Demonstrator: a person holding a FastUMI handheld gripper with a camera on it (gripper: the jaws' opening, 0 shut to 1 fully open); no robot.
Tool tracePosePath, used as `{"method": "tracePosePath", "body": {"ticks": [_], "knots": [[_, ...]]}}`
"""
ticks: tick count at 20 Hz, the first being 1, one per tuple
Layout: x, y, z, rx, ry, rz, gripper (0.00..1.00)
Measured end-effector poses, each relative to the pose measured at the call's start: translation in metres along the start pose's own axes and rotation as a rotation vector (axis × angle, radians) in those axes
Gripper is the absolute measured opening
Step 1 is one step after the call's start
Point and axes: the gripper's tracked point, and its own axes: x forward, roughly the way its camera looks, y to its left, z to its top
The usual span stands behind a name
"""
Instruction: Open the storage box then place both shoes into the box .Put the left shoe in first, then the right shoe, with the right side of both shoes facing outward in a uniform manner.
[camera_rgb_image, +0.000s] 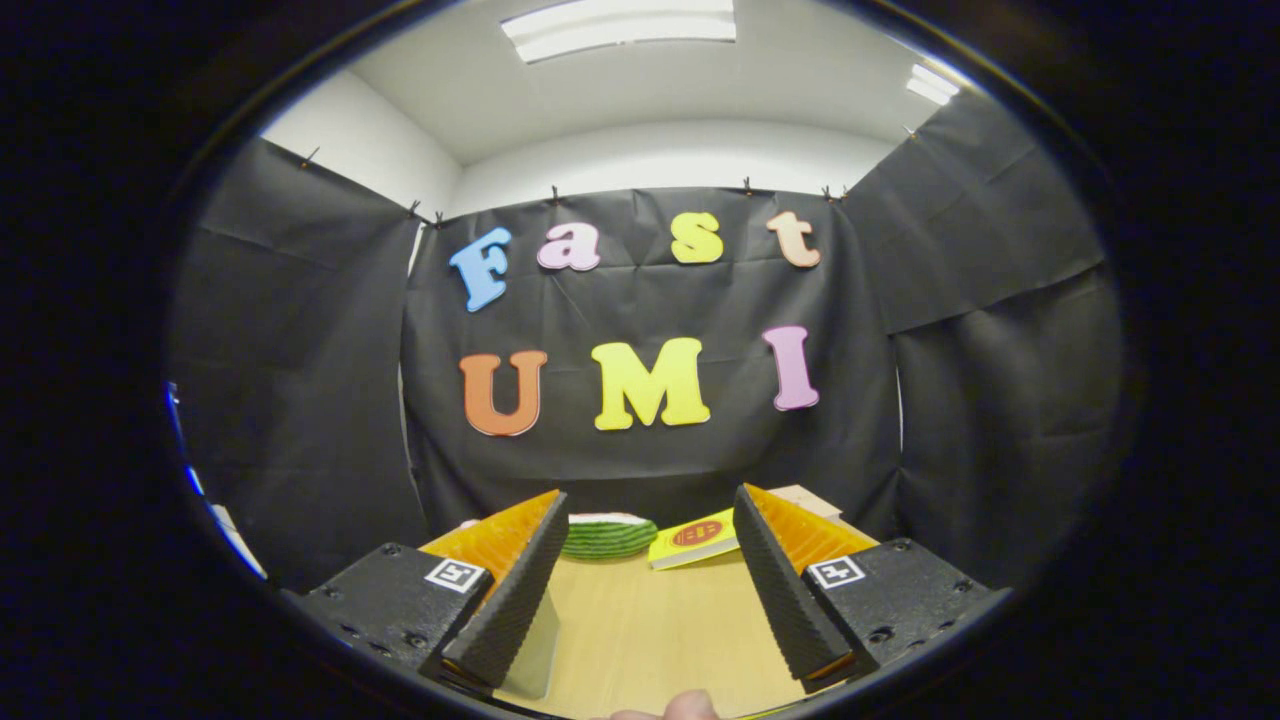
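Gripper (650, 520) observed with its two fingers spread wide apart, nothing between them and nothing touched by either pad. Left finger (510, 590) and right finger (785, 590) each show a black ribbed inner pad with an orange ribbed outer face; each sits on a black block bearing a small square black-and-white marker. Condition: released, holding nothing.

Wooden table (650, 630) lies below and between the fingers, its bare surface visible in the gap. Far across the table, beyond the fingertips, a green ridged object with a pale top (608, 535) rests on the table, near the left fingertip as seen. Just right of it lies a yellow book (695, 538) with a red oval on its cover, partly hidden behind the right finger. A pale tan box-like edge (805, 495) shows above the right finger, at the far right of the table; whether this is the storage box cannot be told. Shoes cannot be located from this position.

A fingertip (690, 706) of the person appears at the near edge of the table, between the finger blocks.

Black cloth wall (650, 450) stands behind the table
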Motion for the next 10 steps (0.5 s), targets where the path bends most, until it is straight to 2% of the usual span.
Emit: {"method": "tracePosePath", "body": {"ticks": [10], "knots": [[-0.0055, 0.0081, 0.0036, -0.012, -0.023, 0.006, 1.0]]}}
